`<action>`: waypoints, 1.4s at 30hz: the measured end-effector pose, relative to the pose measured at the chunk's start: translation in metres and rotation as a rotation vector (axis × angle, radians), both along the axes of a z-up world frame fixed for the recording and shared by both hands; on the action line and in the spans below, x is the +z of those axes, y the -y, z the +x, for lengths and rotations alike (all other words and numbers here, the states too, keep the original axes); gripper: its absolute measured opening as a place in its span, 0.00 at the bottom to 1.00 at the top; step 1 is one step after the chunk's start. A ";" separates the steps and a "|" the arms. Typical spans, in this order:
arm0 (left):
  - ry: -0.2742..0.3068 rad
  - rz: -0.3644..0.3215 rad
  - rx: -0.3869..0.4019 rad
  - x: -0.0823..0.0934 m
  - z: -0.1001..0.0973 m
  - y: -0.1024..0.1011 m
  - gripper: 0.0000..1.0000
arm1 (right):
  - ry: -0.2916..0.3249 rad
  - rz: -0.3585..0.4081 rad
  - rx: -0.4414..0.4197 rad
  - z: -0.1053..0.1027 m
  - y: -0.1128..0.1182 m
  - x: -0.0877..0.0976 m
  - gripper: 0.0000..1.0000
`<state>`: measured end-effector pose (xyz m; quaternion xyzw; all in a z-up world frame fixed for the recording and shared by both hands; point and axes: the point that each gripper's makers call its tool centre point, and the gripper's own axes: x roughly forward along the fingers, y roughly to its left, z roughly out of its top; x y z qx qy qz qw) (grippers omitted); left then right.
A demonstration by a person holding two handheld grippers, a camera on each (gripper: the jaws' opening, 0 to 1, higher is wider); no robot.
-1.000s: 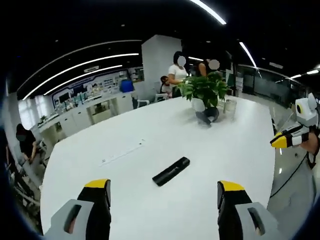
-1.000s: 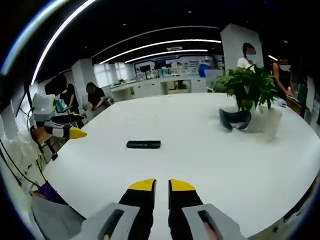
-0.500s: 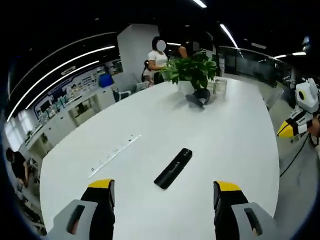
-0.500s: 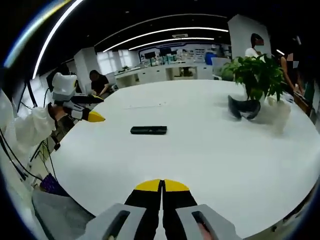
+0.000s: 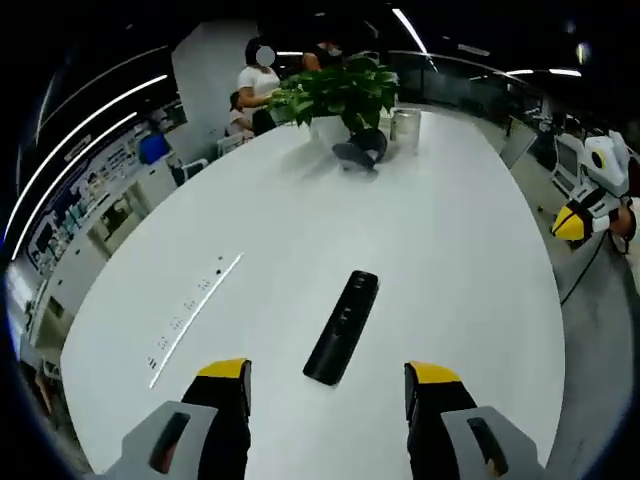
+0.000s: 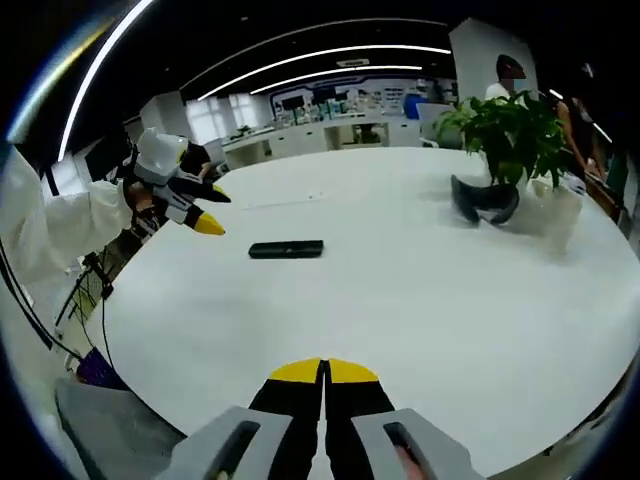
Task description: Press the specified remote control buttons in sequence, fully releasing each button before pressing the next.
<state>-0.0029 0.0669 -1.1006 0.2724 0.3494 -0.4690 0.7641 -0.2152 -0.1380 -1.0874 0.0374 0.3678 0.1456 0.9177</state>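
Observation:
A black remote control [image 5: 342, 326] lies flat on the white table [image 5: 450, 230], just ahead of my left gripper [image 5: 327, 377], whose yellow-tipped jaws stand wide apart with nothing between them. In the right gripper view the same remote control [image 6: 286, 249] lies far off on the table, with the left gripper [image 6: 195, 211] hovering just to its left, held by a person in a white sleeve. My right gripper [image 6: 323, 371] hangs over the table's near part, its jaws pressed together and empty. It also appears as the right gripper [image 5: 572, 222] at the table's right edge.
A potted green plant [image 5: 345, 92] and a dark curved object [image 5: 359, 153] stand at the table's far end, with a white cup [image 5: 405, 124] beside them. A strip of small markings [image 5: 190, 312] runs along the table left of the remote. People stand behind the plant.
The left gripper has come nearer to the remote and tipped downward, and its jaws stand slightly closer together. The right gripper's jaws went from a small gap to pressed shut.

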 end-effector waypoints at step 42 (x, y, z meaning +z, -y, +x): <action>-0.189 0.328 -0.271 -0.097 0.020 0.009 0.29 | 0.001 -0.029 -0.042 -0.002 0.022 0.005 0.00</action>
